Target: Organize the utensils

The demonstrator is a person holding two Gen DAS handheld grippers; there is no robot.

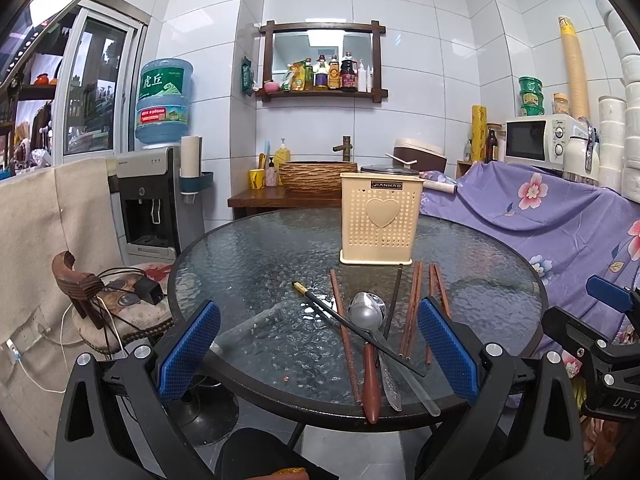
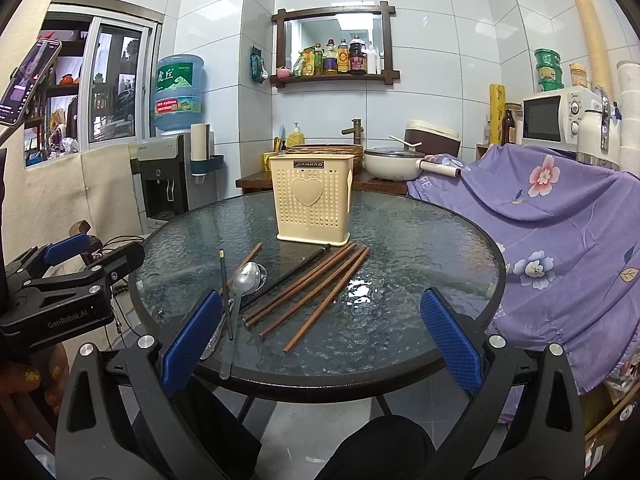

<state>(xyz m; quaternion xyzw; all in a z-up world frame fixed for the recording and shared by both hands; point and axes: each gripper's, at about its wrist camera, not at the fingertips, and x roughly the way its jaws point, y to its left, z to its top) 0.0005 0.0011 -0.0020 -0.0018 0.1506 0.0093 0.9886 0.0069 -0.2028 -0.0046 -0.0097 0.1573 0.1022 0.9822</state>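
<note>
A cream perforated utensil holder [image 1: 378,220] with a heart on its front stands upright on the round glass table [image 1: 248,264]; it also shows in the right wrist view [image 2: 312,202]. In front of it lie several brown chopsticks [image 2: 312,292], black chopsticks [image 1: 352,322] and metal spoons [image 1: 366,310], partly crossed; the spoon also shows in the right wrist view [image 2: 246,278]. My left gripper [image 1: 318,350] is open and empty, near the table's front edge before the pile. My right gripper [image 2: 320,344] is open and empty, right of the pile.
A chair with cables [image 1: 116,304] stands left of the table. A purple flowered cloth [image 2: 560,216] covers furniture on the right. A water dispenser [image 1: 154,200], a sink counter [image 1: 316,176] and a microwave [image 2: 556,118] are behind.
</note>
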